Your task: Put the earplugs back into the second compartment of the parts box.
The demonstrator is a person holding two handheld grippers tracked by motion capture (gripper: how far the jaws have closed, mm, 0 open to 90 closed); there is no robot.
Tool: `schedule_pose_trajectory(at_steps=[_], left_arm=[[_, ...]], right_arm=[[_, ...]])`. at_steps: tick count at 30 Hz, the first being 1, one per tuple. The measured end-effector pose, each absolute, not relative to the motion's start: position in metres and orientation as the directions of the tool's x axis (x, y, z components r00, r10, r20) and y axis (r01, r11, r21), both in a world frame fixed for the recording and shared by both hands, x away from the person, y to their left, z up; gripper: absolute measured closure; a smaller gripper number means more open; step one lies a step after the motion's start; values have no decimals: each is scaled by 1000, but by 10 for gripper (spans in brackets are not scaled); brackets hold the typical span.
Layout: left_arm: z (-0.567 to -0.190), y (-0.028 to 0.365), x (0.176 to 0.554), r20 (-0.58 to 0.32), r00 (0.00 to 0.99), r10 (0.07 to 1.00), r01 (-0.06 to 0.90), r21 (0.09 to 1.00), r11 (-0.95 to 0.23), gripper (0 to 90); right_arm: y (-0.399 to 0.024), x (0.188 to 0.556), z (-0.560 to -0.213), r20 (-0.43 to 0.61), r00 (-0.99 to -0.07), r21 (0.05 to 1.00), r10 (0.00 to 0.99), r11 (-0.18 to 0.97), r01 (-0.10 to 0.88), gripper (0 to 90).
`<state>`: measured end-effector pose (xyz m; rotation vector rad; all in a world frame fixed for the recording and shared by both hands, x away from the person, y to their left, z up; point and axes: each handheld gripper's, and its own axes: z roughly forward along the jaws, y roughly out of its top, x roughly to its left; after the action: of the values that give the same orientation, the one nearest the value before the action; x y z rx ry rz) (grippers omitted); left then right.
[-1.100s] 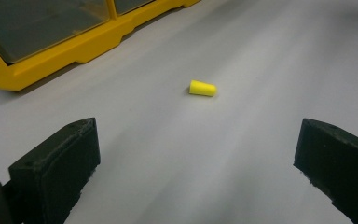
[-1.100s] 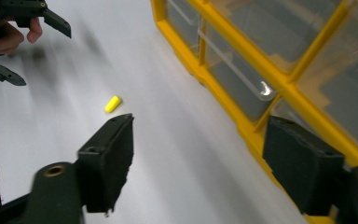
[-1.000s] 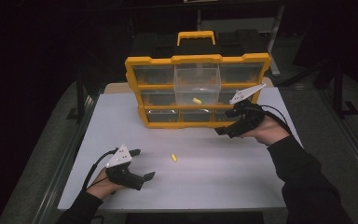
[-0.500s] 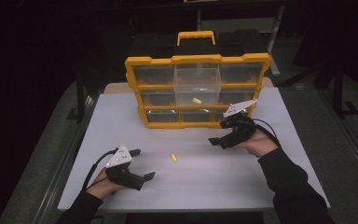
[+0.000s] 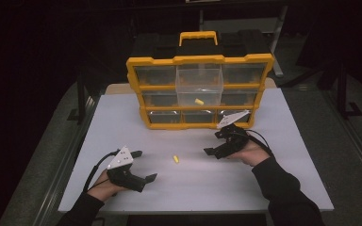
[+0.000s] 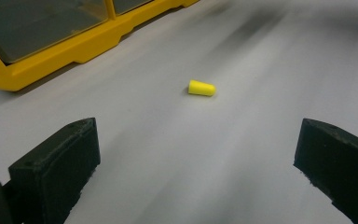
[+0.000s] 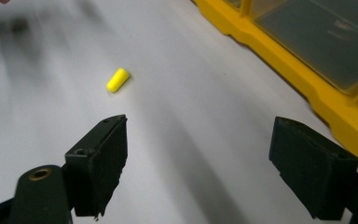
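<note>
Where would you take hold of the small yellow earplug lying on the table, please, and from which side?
Grip the yellow earplug across its middle, coming straight down from above. It lies on its side, apart from the organiser, with bare table around it. The open right claw looks nearer.

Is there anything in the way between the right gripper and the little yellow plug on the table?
No. Only bare table lies between the right gripper and the plug. Its jaws stand open, pointed toward the plug.
</note>
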<state>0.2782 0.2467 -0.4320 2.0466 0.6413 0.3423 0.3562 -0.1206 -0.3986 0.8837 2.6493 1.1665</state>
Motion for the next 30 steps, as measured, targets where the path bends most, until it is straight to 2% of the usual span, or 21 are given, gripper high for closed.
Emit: schedule_pose_trajectory(at_steps=[21,30], left_arm=[[-432,246,278,-5,828,561,300,849,-435,0],[-432,246,278,-7,829,559,299,850,-434,0]], right_arm=[[-68,363,-401,141,-856,705,497,557,440,272],[-45,365,-407,158,-866,694,475,570,439,386]])
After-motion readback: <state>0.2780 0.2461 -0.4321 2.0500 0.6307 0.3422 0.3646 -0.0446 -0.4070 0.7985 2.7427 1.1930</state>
